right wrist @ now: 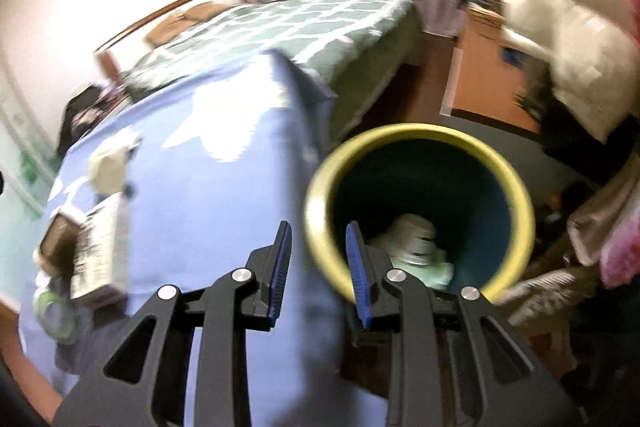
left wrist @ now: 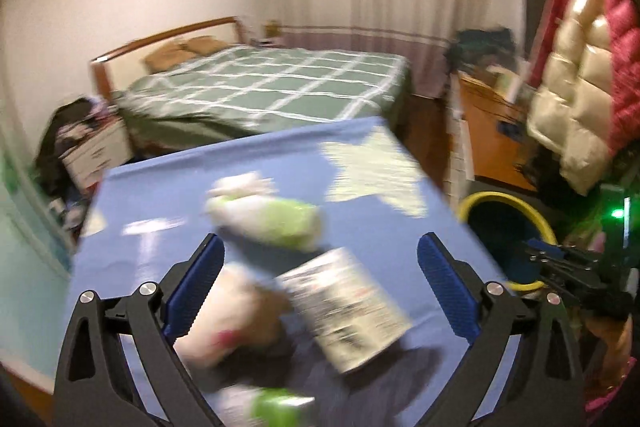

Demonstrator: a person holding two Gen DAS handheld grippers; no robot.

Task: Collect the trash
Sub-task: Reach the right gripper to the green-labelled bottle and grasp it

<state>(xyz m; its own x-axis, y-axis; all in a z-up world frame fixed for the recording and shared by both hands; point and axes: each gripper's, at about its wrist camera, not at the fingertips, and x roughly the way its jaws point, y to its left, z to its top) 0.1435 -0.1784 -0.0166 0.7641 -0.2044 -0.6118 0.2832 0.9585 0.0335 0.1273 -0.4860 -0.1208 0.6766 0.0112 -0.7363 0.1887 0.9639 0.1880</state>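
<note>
Both views were smeared by motion blur. The left gripper (left wrist: 320,267) hung over the near part of the table (left wrist: 168,195), which was covered in a blue cloth, angled down toward the litter; its blue-padded fingers (left wrist: 200,287) were spread wide and gripped nothing. Between and just ahead of them lay the trash: a printed paper carton (left wrist: 344,307) tilted on its side, a crumpled white-and-green wrapper (left wrist: 268,215) just beyond it, and a pale crumpled wad (left wrist: 232,311) near the left finger. A green-and-white scrap (left wrist: 276,407) sat at the bottom edge, too blurred to name. The right gripper (right wrist: 318,267) was held off the table's right edge, pointing down at the mouth of a dark bin with a yellow rim (right wrist: 320,187); its fingers (right wrist: 280,263) stood a little apart, empty, the right one overlapping the rim in view. Inside the bin lay pale green and white discarded material (right wrist: 416,243), details unclear. From the right wrist view the carton (right wrist: 102,247) showed far to the left on the table. A bed (left wrist: 280,87) with a green checked cover stood behind.
</note>
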